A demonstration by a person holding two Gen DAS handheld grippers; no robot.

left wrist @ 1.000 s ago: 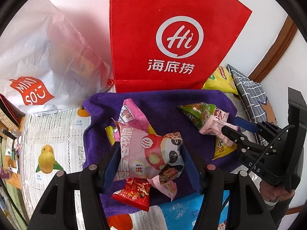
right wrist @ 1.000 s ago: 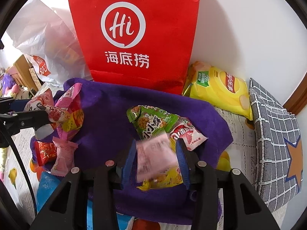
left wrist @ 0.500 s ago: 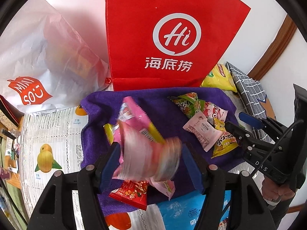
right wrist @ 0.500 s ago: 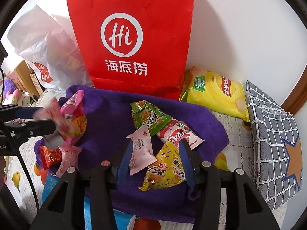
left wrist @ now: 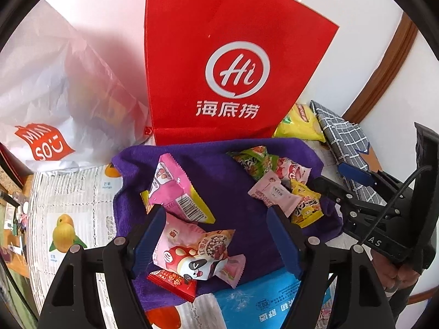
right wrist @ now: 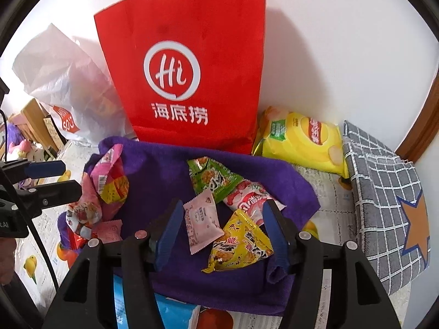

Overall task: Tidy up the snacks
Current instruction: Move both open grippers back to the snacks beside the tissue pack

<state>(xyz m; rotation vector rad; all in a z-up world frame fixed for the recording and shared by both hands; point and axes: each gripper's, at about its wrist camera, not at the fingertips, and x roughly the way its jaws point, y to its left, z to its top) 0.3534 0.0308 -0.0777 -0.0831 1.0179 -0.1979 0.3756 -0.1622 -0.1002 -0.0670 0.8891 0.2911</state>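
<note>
Both tongs stand open over the purple towel (right wrist: pixel 153 170), each above its own heap of snacks.

The left gripper (left wrist: pixel 216 235), jaws just opened, has the panda packet (left wrist: pixel 192 252) lying loose between them, its long axis running across the gap, apparently brushing the left pad. The right gripper (right wrist: pixel 222 233), jaws also just opened, hangs over the pale pink sachet (right wrist: pixel 201 224) and yellow packet (right wrist: pixel 241 244), pressing on neither. The left heap sits nearer the left tongs, the right heap nearer the right.
</note>
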